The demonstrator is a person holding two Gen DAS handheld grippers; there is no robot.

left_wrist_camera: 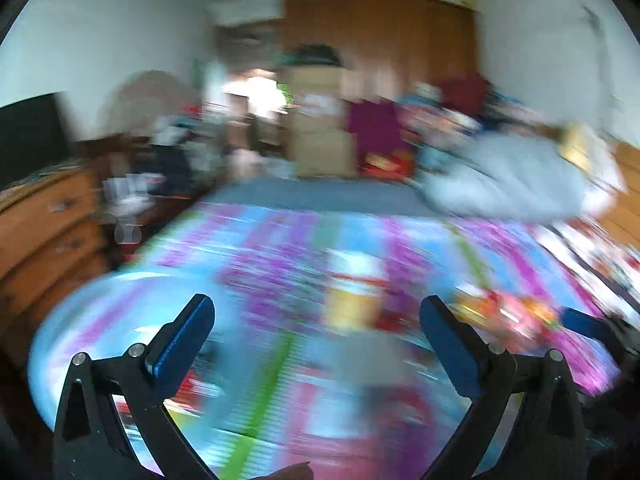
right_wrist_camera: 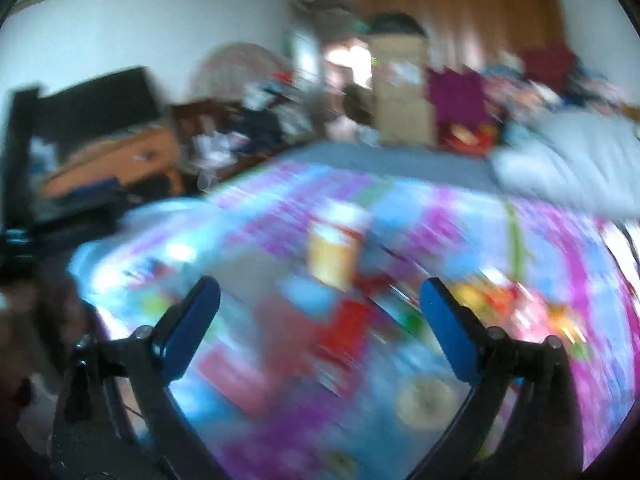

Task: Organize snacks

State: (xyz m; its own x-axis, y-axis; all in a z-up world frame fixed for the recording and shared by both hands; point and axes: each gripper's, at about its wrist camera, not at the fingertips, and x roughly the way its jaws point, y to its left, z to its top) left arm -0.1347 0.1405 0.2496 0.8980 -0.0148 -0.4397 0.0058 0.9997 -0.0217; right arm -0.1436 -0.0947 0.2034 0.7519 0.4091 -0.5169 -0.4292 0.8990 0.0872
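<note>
Judging by the blur and the empty jaws, this is an approach step, nothing picked yet. The snacks [right_wrist_camera: 516, 304] lie scattered on the bed [right_wrist_camera: 592, 280]; a yellow cup [right_wrist_camera: 334, 250] stands among them. Next comes choosing one item and closing on it. Both the left hand-held gripper [left_wrist_camera: 316, 316] and the right hand-held gripper [right_wrist_camera: 320, 300] hover above the bed, spread wide, holding nothing.

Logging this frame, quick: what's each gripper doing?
Left gripper: open, holding nothing.
Right gripper: open, holding nothing.
</note>
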